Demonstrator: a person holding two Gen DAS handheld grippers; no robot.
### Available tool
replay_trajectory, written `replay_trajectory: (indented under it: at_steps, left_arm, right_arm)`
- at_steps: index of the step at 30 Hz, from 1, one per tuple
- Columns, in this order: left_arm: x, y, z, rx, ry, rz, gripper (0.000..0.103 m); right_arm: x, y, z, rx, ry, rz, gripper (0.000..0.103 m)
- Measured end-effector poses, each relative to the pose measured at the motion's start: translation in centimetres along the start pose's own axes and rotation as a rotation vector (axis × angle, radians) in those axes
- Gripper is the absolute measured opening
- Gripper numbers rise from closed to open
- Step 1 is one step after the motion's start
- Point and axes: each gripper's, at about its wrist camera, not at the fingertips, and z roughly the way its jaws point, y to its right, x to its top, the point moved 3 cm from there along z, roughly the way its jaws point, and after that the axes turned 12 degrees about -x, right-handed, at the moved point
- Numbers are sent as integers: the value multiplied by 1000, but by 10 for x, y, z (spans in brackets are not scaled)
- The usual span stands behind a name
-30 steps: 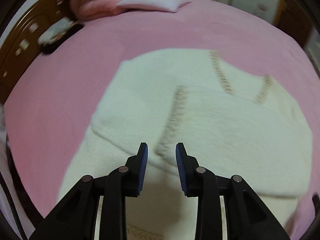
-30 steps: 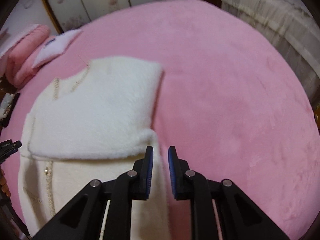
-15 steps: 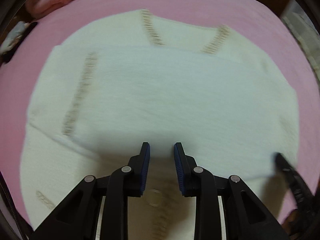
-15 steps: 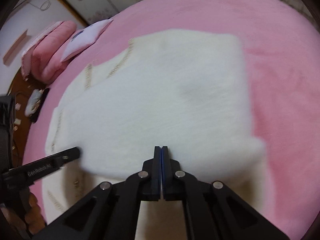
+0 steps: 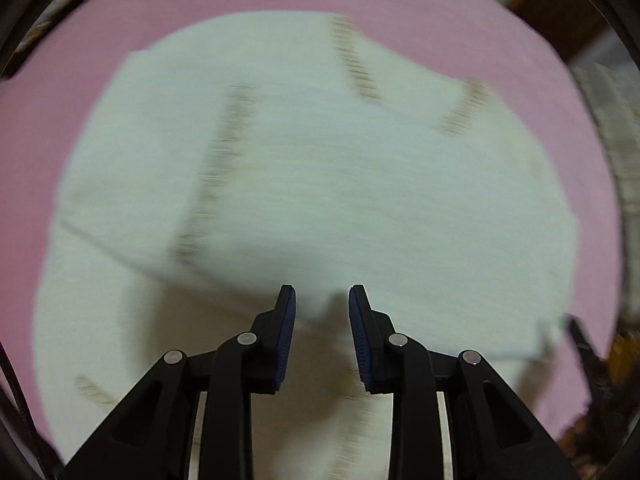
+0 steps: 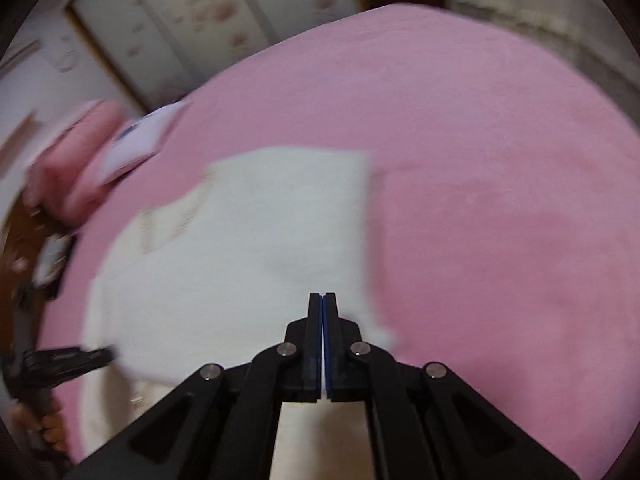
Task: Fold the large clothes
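Pink bed cover fills both views, w/ a cream fleece garment spread flat on it. Left gripper hangs over the garment's near fold, jaws parted to a medium gap w/ nothing between the blue pads; a fold edge sits just ahead of the tips. Right gripper has its jaws pressed together at the garment's near right part, and a thin white line between the pads is probably pinched fabric, though blur makes that hard to confirm. Beige trim strips run across the folded layers. Farther out, pink pillows and a white pillow lie near the headboard side, floral wall panels behind.
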Motion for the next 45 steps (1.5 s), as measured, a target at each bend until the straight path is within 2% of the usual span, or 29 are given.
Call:
replay_trajectory:
  at_steps: [2,3,4,6,10,15,16,17,18,19,21,28,31,34,37,39,41,45]
  left_arm:
    - [2,20,9,-41,-28,49,25]
    - [3,33,16,-40,-35,86,25]
    - [6,38,20,-34,-36,104,25]
    - [9,44,30,-5,-45,126,25]
    - [36,29,32,31,-5,98,25]
    - [75,-31,16,243,93,-5,25]
    - [80,-44,12,259,108,-36,24]
    - [87,-61,9,207,119,-92,15]
    - [91,-74,8,160,108,-143,11]
    - [93,-81,7,141,101,-169,5]
    - [95,-86,7,117,95,-169,3]
    - [81,-66,7,243,106,-10,3]
    - [77,-68,1,215,106,3,3]
    - [71,-82,-9,163,99,-6,3]
    - [60,-90,-17,142,76,-5,3]
    - [48,-89,-21,165,49,11,3]
    - [38,-84,-27,193,27,44,3]
    - [6,-79,-38,199,-4,93,3]
  right_arm:
    - [-11,-36,24,85,-113,-57,0]
    - [-16,-51,33,97,-139,-86,0]
    - [-21,-67,41,92,-146,-121,0]
    - [-20,-79,50,31,-112,-159,0]
    - [-5,-44,61,16,-118,-27,0]
    - [24,7,64,-48,-53,-1,0]
    - [28,14,63,-55,-40,-11,0]
    - [33,19,63,-81,-24,-19,0]
    - [40,23,65,-121,-4,-31,0]
    - [45,22,64,-162,24,-46,0]
    - [56,24,68,-208,50,-37,0]
    - [77,29,71,-344,142,22,0]
    - [76,35,69,-358,133,70,0]
    - [69,37,66,-374,80,116,0]
    - [53,36,52,-406,47,105,0]
    - [35,26,39,-496,57,11,0]
    - [16,17,29,-550,42,-27,0]
    - [-27,0,-3,-557,23,3,0]
